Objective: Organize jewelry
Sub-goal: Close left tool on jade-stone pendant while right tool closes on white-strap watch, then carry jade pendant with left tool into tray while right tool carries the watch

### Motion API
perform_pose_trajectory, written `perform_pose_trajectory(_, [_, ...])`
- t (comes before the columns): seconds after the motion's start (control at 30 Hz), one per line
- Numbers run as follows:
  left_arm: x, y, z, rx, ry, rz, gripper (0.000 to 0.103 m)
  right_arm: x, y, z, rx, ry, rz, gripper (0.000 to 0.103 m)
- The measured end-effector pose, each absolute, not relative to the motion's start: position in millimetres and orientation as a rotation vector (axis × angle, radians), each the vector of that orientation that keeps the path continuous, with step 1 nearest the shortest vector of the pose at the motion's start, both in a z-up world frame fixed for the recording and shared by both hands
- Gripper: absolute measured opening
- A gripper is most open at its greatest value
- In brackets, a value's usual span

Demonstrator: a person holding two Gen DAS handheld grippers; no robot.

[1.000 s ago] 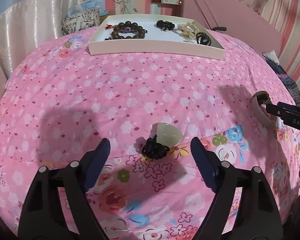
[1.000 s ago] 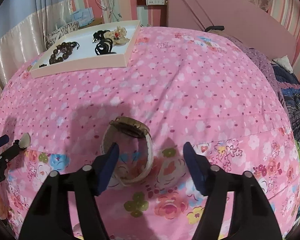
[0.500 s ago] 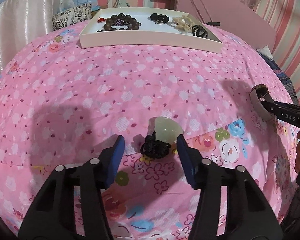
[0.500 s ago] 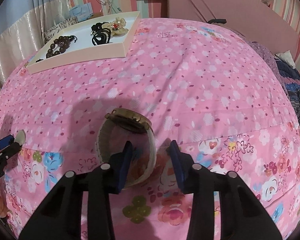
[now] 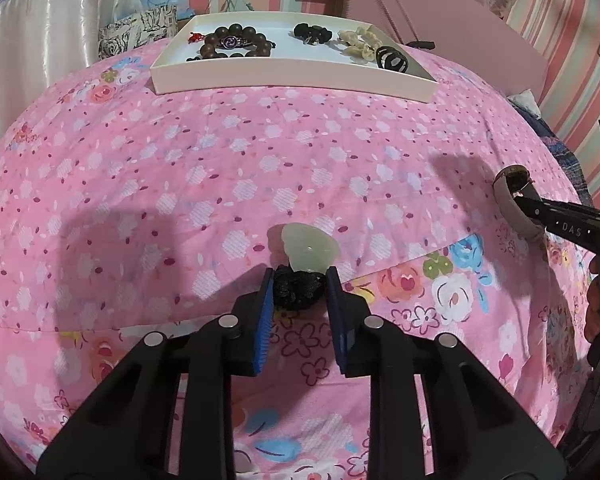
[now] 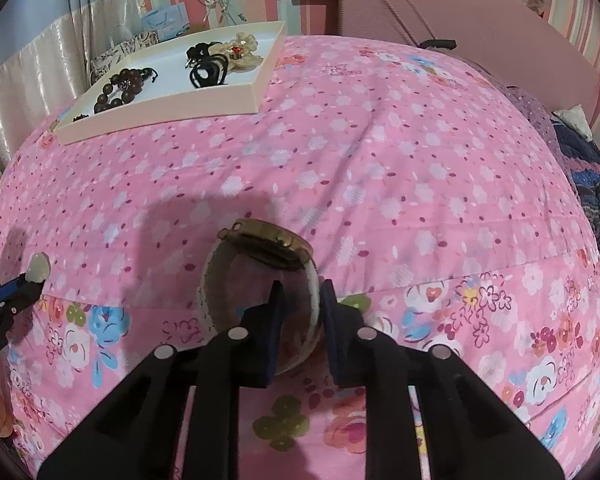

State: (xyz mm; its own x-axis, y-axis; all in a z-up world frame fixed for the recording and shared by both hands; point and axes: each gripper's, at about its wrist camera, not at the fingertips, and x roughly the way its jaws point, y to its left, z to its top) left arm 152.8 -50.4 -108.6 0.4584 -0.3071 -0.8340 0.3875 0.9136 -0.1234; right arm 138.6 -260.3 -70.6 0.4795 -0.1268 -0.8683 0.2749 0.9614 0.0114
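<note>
Left gripper: jaws narrowed onto the black knotted cord of a pale green jade pendant; both blue pads touch the cord bundle, and the pendant stone lies just beyond the fingertips on the pink floral bedspread. Right gripper: jaws closed on the right side of the cream band of a wristwatch; one finger sits inside the loop, the other outside, and the gold case faces away from the camera at the far side of the loop. Whether the watch is lifted off the cloth cannot be told. White tray rests on the bedspread at the far side, well apart from both grippers; it holds a dark wooden bead bracelet, a black cord piece, a cream flower piece and a black ring-shaped item.
</note>
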Motion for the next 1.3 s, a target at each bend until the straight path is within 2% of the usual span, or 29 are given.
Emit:
perform_pose_trajectory(0.27, [155.7, -50.0, -105.4, 0.072, 1.010, -0.423, 0.021, 136.4, -265.3, -69.5, 0.177, 1.020, -0.252, 0.004])
perform_pose_trajectory(0.8, [182.5, -45.6, -64.5, 0.057, 0.942, -0.411, 0.021, 163.8, -253.9, -29.2, 0.232, 0.914, -0.202, 0.004])
perform_pose_trajectory(1.3, [276.5, -60.5, -8.7, 0.026, 0.900, -0.400, 0.021, 260.0, -229.2, 27.4, 0.297, 0.846, -0.151, 0.004])
